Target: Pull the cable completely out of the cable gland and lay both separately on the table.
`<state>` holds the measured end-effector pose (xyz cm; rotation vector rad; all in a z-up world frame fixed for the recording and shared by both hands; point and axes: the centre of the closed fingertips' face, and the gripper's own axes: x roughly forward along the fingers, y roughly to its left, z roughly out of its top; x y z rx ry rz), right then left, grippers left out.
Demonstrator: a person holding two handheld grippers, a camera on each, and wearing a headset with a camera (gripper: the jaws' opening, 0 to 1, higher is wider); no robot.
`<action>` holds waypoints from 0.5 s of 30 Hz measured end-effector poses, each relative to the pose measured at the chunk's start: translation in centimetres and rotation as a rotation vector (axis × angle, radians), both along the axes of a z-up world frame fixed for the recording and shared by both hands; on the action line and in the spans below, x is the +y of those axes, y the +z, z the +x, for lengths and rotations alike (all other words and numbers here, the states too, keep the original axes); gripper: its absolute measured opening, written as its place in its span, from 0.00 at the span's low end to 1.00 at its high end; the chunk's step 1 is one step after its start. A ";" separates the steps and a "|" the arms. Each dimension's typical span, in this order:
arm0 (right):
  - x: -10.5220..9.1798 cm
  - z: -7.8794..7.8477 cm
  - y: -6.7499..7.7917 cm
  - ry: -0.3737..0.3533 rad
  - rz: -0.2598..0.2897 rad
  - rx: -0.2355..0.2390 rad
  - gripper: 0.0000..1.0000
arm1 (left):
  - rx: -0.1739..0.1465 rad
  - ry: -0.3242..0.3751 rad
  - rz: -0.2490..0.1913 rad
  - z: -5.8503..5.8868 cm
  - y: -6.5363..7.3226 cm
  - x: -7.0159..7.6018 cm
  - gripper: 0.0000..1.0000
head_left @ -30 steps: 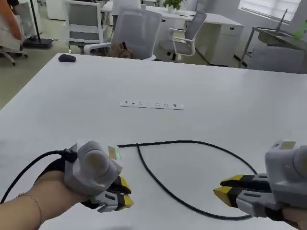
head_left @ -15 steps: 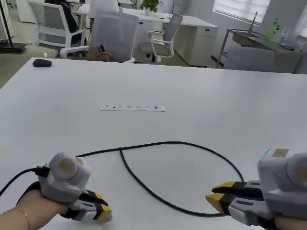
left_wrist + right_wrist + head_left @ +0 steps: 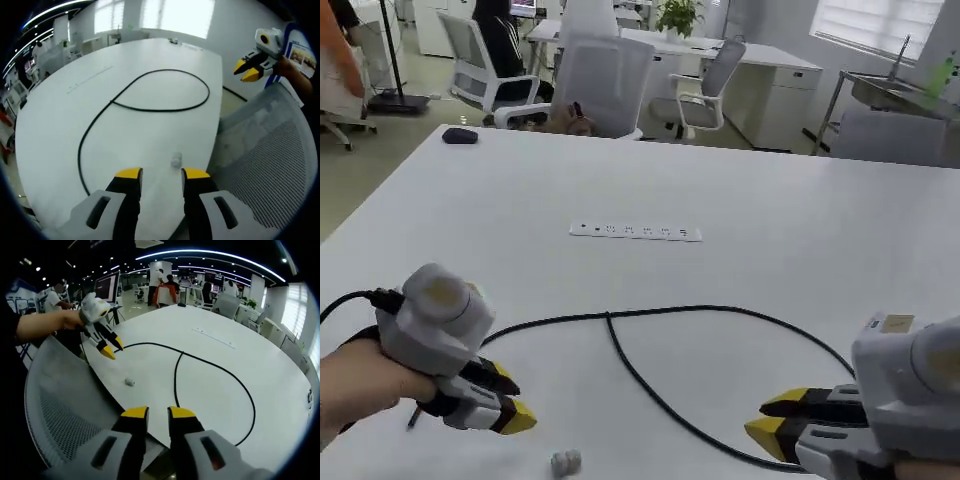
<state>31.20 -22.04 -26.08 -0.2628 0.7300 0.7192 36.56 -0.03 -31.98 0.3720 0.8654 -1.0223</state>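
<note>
- The cable (image 3: 720,309) lies in a wide black loop across the white counter (image 3: 770,250), crossing itself once near the middle.
- The cable gland (image 3: 565,462), a small pale grey piece, sits by itself near the counter's front edge. It is apart from the cable, with bare counter between them.
- The left gripper (image 3: 512,398) hangs just above the counter beside the cable gland. Its 2 yellow-tipped jaws stand apart with nothing between them, and in the left gripper view the gland lies just ahead of them, untouched.
- The right gripper (image 3: 770,418) is well off to the other side, near the loop's far bend. Its jaws stand a little apart and carry nothing.
- Judged from this, the pulling step looks finished: the cable is out of the gland and both things rest separately on the counter. What is in hand appears to be the last step, letting go and clearing away.
- The next move should only call for lifting both grippers up and away. The gland is light and near the edge, so the left gripper ought to rise straight, without brushing it toward the cable or off the counter.
- The right gripper ought to avoid snagging the loop below it, since dragging the cable could bring it back against the gland.
</note>
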 end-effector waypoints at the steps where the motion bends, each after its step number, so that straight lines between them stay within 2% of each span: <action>1: 0.2 -0.2 -0.3 0.008 0.007 0.014 0.16 | -0.005 -0.002 -0.004 -0.6 0.7 0.2 0.37; 3: 0.6 -0.6 -0.7 0.020 0.017 0.042 0.16 | -0.030 0.005 -0.087 -2.2 2.9 0.1 0.43; 4: 0.7 -0.7 -0.7 0.023 0.019 0.047 0.17 | -0.012 0.035 -0.130 -3.1 3.9 0.2 0.43; 5: 1.0 -1.1 -1.0 0.036 0.021 0.063 0.18 | -0.003 0.046 -0.146 -3.8 4.4 0.3 0.43; 6: 1.2 -1.3 -1.1 0.040 0.023 0.070 0.18 | -0.014 0.062 -0.164 -4.2 4.9 0.6 0.41; 9: 1.8 -2.1 -1.5 0.054 0.040 0.097 0.18 | -0.033 0.192 -0.190 -4.9 5.8 1.7 0.41; 11: 2.3 -2.5 -1.6 0.050 0.068 0.118 0.18 | -0.040 0.248 -0.177 -5.3 5.8 2.5 0.41; 12: 2.5 -2.7 -1.7 0.051 0.080 0.128 0.18 | -0.054 0.253 -0.153 -5.4 5.7 3.0 0.41; 15: 3.2 -3.3 -2.0 0.055 0.101 0.150 0.18 | -0.082 0.306 -0.038 -5.9 4.8 5.0 0.43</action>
